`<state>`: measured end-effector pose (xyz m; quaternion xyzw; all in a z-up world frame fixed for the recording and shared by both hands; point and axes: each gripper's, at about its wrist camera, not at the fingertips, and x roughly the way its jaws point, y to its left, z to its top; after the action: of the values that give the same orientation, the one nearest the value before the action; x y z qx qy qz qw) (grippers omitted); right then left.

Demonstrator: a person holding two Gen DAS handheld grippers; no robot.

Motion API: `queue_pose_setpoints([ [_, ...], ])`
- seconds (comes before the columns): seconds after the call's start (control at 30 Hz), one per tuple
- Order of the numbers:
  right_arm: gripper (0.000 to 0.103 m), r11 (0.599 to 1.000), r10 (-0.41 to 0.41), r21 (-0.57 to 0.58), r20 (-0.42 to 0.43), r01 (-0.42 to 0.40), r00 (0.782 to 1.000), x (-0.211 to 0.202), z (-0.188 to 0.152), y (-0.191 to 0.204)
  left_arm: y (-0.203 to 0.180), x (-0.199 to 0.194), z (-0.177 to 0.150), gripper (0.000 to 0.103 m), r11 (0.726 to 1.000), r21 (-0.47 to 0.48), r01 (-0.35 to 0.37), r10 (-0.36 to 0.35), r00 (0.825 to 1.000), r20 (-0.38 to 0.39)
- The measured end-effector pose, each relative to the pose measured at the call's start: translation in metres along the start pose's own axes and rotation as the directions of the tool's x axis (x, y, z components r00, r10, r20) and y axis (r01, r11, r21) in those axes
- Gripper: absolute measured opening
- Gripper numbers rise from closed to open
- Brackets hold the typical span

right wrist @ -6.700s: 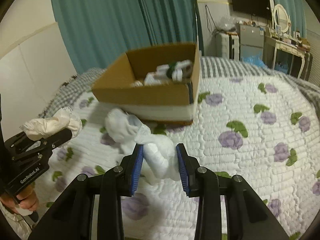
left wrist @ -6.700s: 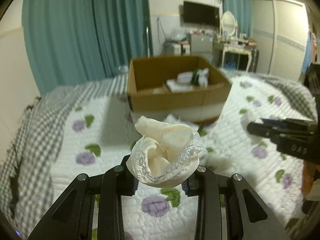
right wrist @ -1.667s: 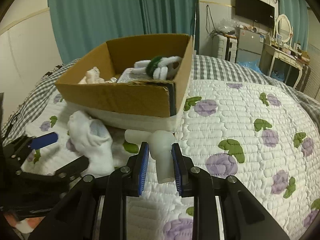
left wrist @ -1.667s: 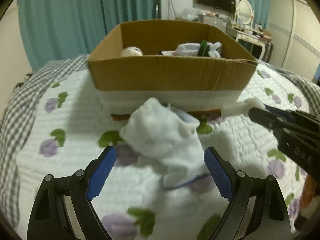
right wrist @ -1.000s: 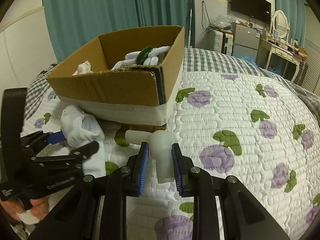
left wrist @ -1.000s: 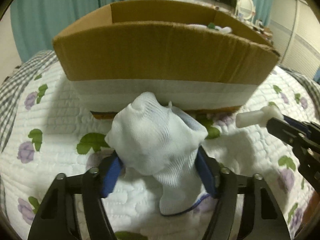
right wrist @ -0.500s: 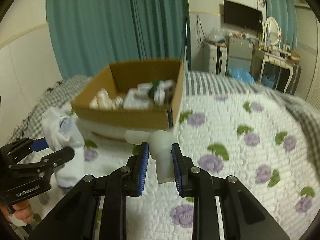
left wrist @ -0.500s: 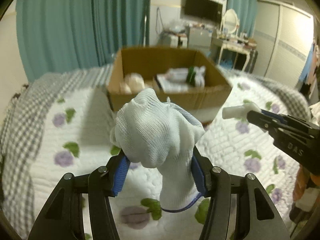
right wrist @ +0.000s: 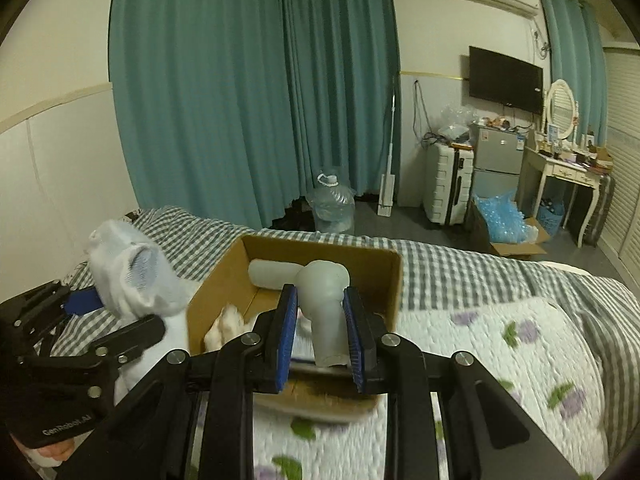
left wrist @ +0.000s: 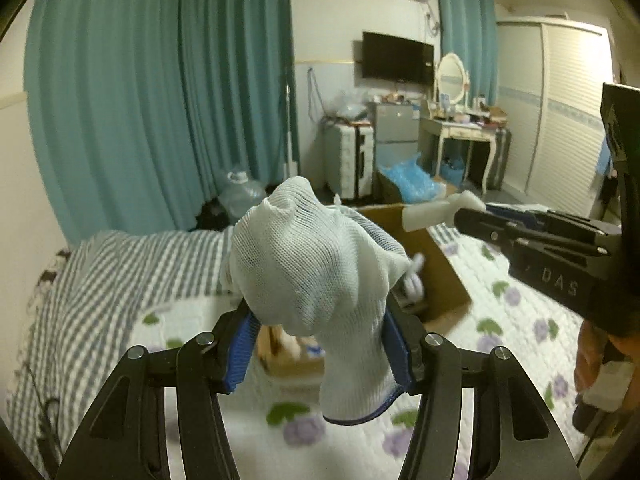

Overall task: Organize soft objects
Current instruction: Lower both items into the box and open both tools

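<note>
A bed [right wrist: 520, 344] fills the lower part of both views, covered by a white quilt printed with purple flowers and green leaves, with a grey-and-white checked blanket [right wrist: 460, 268] along its far edge. Teal curtains [right wrist: 248, 92] hang behind it.

An open cardboard box [right wrist: 394, 280] sits on the bed, its near rim below both grippers and its far wall close to the checked blanket. White soft items lie inside (details are too blurred to tell). Open quilt stretches to the right of the box.

The left gripper [left wrist: 316, 344] is held above the bed, just in front of the box, its blue-padded fingers [left wrist: 240, 354] pinching a white knit sock [left wrist: 316, 280] that bulges upward between them, its blue-trimmed cuff hanging down. In the right wrist view its black body reads "GenRobot.AI".

The right gripper [right wrist: 320, 336] is held over the box's near edge, its fingers [right wrist: 286, 336] pressed against a pale, soft T-shaped piece [right wrist: 324, 300] whose crossbar points left over the box's inside. In the left wrist view its body shows the letters "DAS".
</note>
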<state>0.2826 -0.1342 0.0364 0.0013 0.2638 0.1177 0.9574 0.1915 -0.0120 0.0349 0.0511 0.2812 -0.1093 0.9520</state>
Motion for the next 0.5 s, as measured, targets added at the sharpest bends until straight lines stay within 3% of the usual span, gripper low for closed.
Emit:
queue_pose_setpoints([
  [0.23,0.023,0.998,0.044,0.037,-0.06,-0.042,0.997,0.08,0.01,-0.018,0.005,0.079,0.018,0.056,1.0,0.005,-0.019,0.019,0.998,-0.068],
  [0.4,0.025,0.996,0.07,0.063,-0.07,-0.066,0.995,0.115,0.005,-0.028,0.004,0.117,0.01,0.069,0.999,0.046,-0.023,0.028,0.995,-0.097],
  [0.43,0.032,0.996,0.067,0.059,-0.07,-0.063,0.995,0.119,0.004,-0.029,0.002,0.119,0.009,0.075,0.998,0.053,-0.022,0.027,0.995,-0.094],
  [0.5,0.076,0.997,0.03,0.068,-0.047,-0.027,0.998,0.116,0.001,-0.03,0.0,0.123,0.006,0.077,0.998,0.059,-0.037,0.043,0.994,-0.104],
])
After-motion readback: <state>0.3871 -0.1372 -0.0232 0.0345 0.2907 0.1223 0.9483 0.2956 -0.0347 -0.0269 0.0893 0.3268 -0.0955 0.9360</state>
